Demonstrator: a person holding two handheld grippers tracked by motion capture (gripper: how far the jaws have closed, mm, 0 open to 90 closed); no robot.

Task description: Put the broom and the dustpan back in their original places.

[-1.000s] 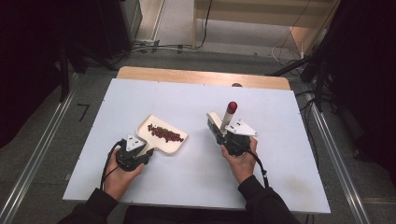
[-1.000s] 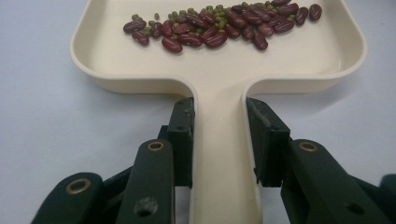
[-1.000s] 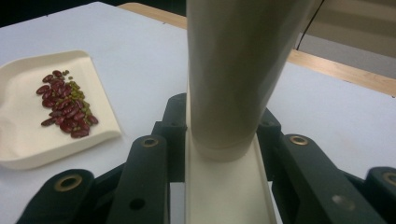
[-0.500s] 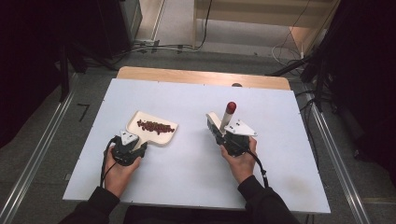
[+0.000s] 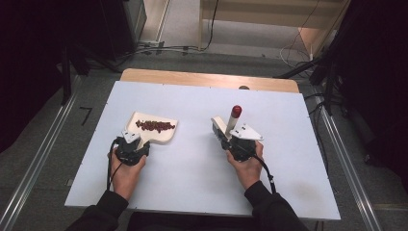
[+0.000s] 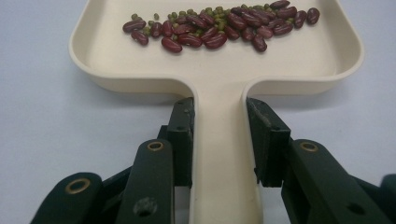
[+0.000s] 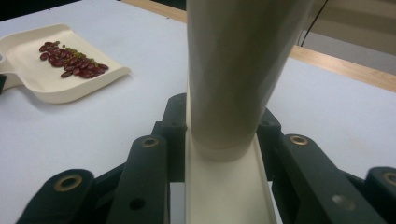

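A cream flat scoop tray (image 5: 165, 136) lies left of the table's middle, with dark red and small green beans (image 5: 155, 126) in a band across it. My left gripper (image 5: 143, 140) is shut on its handle (image 6: 226, 154); both black pads press the handle's sides just behind the pan (image 6: 98, 51). My right gripper (image 5: 223, 137) is shut on the flat cream base (image 7: 224, 186) of a tool. A cream cylinder (image 7: 238, 70) rises from that base, and its red tip (image 5: 236, 110) points up and away. In the right gripper view the tray (image 7: 56, 91) and its beans (image 7: 72, 63) sit at the far left.
The white table top (image 5: 192, 183) has a wooden strip (image 5: 207, 79) along its far edge. Metal rails (image 5: 38, 159) run along both sides on the floor. Cables (image 5: 163, 47) and dark furniture lie beyond the table.
My left hand has drawn the tray with the beans to the left and a little farther away, turning it slightly. The right hand and its tool have stayed put.
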